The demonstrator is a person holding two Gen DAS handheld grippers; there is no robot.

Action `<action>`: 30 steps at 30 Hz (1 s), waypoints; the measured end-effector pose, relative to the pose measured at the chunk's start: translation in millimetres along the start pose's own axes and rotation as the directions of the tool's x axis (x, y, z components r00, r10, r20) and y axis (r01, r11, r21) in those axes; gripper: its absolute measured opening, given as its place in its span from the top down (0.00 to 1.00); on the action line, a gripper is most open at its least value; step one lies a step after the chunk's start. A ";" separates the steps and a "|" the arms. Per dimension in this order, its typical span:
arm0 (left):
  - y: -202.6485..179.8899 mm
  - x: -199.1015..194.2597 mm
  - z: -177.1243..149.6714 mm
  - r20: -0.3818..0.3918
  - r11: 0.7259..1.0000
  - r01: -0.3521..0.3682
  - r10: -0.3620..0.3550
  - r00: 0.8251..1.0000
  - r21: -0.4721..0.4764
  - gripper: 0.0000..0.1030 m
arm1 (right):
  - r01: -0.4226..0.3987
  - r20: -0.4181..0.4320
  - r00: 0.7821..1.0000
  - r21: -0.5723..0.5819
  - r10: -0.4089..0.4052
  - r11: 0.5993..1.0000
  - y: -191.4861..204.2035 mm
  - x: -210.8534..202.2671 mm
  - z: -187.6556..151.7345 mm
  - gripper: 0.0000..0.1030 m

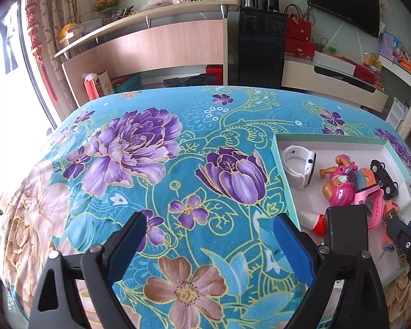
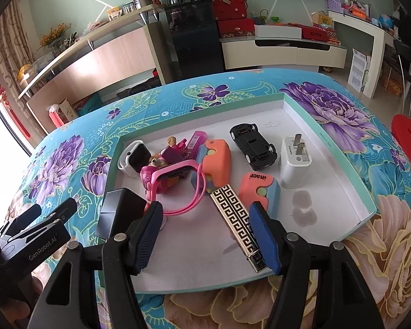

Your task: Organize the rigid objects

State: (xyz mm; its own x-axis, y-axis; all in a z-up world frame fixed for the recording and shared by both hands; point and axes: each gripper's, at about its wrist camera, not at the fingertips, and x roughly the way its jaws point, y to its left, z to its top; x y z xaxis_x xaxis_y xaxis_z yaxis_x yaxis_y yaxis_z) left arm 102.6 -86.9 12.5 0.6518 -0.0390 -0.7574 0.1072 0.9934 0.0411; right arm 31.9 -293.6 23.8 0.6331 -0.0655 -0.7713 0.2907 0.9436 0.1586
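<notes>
The rigid objects sit gathered in the shallow tray point(image 2: 328, 126) at the desk's point(image 1: 178, 142) right side. Right gripper point(image 2: 205, 230): jaws open, straddling the patterned harmonica point(image 2: 233, 211) near the tray's near edge, apparently released. Left gripper point(image 1: 209, 246): jaws wide, empty, over bare cloth.

**Black two-finger grippers with blue ribbed pads**

The left black plastic gripper point(image 1: 209, 246) has two angular fingers, each faced on the inside with a blue ribbed rubber pad point(image 1: 296, 249). Round silver pivot screws point(image 1: 54, 254) sit at the finger joints, and each outer link is a triangular black plate with a triangular cut-out.

The right black plastic gripper point(image 2: 205, 235) is of the same build: blue ribbed pads point(image 2: 264, 237) on black fingers, silver round screw heads point(image 2: 119, 237) at the pivots, and triangular side links with cut-outs.

Seen from the right wrist view, the left gripper's body carries white lettering, "GenRobot.AI" point(image 2: 42, 248), on a black housing.
</notes>
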 end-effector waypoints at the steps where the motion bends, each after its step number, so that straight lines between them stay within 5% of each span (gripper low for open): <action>1: 0.8 0.0 0.4 0.002 1.000 -0.004 0.004 1.000 0.000 0.05 | 0.002 0.001 1.000 -0.005 -0.002 1.000 1.2 -0.1 -0.2 0.32; 6: 5.5 3.4 0.2 -0.006 0.999 -0.031 0.031 0.999 -0.006 0.00 | 0.014 0.000 1.000 -0.027 -0.014 1.000 7.2 1.2 -1.2 0.19; 19: 19.9 9.8 -0.8 -0.020 0.997 -0.065 0.064 0.998 -0.048 0.00 | 0.049 0.026 0.999 -0.088 -0.047 0.995 19.7 2.4 -2.4 0.18; 22: 22.5 9.4 -0.6 -0.020 0.997 -0.063 0.062 0.998 -0.053 0.00 | 0.061 0.037 0.998 -0.095 -0.058 0.994 21.7 1.3 -2.0 0.01; 30: 30.7 1.2 -0.3 -0.002 0.997 -0.044 0.044 0.999 -0.070 0.00 | 0.067 0.047 0.997 -0.099 -0.062 0.993 26.4 -1.5 -2.7 0.00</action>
State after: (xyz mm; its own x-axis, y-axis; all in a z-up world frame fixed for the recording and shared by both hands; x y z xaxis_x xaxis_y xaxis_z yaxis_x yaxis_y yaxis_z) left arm 106.4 -56.4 12.6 0.6547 0.0053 -0.7559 0.0253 0.9993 0.0289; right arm 36.6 -267.8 27.5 0.6470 -0.1396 -0.7496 0.2598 0.9646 0.0446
